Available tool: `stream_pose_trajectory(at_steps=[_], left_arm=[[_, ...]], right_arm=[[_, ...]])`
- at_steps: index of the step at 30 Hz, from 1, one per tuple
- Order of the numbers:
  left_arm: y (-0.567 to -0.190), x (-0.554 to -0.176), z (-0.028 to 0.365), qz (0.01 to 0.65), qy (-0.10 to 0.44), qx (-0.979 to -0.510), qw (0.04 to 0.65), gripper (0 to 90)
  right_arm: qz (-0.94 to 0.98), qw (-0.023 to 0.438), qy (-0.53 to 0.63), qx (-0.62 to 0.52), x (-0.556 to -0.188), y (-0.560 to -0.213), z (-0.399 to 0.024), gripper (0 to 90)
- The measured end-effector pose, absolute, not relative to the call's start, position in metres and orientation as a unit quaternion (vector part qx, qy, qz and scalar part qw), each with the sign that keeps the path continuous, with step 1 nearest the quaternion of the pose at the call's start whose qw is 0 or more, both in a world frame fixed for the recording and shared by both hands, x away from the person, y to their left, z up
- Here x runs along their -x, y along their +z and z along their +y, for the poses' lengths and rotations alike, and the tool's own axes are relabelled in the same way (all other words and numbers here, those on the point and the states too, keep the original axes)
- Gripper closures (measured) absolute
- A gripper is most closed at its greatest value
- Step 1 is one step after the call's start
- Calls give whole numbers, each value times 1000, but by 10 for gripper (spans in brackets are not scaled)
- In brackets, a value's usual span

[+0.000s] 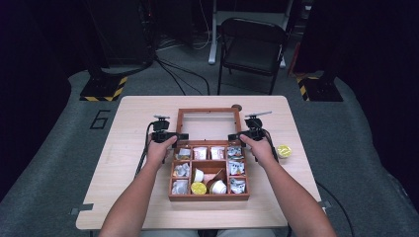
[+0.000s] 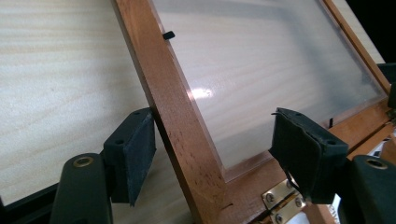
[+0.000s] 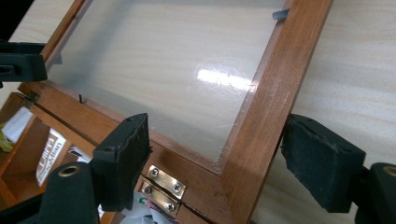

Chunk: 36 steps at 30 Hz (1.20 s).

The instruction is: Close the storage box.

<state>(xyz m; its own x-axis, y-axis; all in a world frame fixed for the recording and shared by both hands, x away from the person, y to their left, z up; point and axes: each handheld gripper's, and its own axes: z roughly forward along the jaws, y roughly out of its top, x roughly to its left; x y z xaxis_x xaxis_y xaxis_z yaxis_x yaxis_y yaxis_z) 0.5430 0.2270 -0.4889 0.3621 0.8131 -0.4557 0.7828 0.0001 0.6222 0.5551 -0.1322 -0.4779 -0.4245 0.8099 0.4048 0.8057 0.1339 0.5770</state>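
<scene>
A wooden box (image 1: 208, 196) with several compartments of packets and small cups sits mid-table. Its glass-paned lid (image 1: 206, 110) is swung open toward the far side. My left gripper (image 1: 184, 136) is at the lid's left rail (image 2: 173, 107) near the brass hinge (image 2: 280, 200). It stands open (image 2: 215, 135): one pad (image 2: 137, 154) is against the rail's outer side, the other hangs over the glass. My right gripper (image 1: 231, 137) straddles the right rail (image 3: 271, 93) and is also open (image 3: 219, 135), with one pad (image 3: 322, 163) beside the rail's outer edge and the other over the hinge rail.
A yellow-lidded cup (image 1: 283, 150) stands on the table right of the box. A small brown object (image 1: 237, 107) lies behind the lid's far right corner. A folding chair (image 1: 252, 44) stands beyond the table. Bare tabletop (image 1: 133, 197) flanks the box.
</scene>
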Motion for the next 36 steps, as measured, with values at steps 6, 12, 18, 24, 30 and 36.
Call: stream_pose_trajectory(at_steps=[6, 12, 18, 24, 30, 36], left_arm=[[-479, -540, 229, 556, 27, -701, 445, 325], [-470, -535, 231, 545, 37, -706, 451, 325], [-461, -530, 232, 537, 43, -706, 459, 325], [-452, -523, 233, 528, 50, -708, 465, 325], [-442, -516, 233, 513, 68, -712, 476, 324], [-435, -509, 231, 506, 70, -716, 475, 322]], right_arm=[[747, 13, 399, -531, -551, -469, -134, 246], [748, 24, 407, -524, -546, -461, -134, 251], [749, 30, 414, -517, -541, -453, -135, 253], [752, 35, 414, -511, -534, -445, -135, 252], [757, 48, 414, -503, -526, -437, -133, 253], [757, 59, 424, -494, -520, -429, -134, 253]])
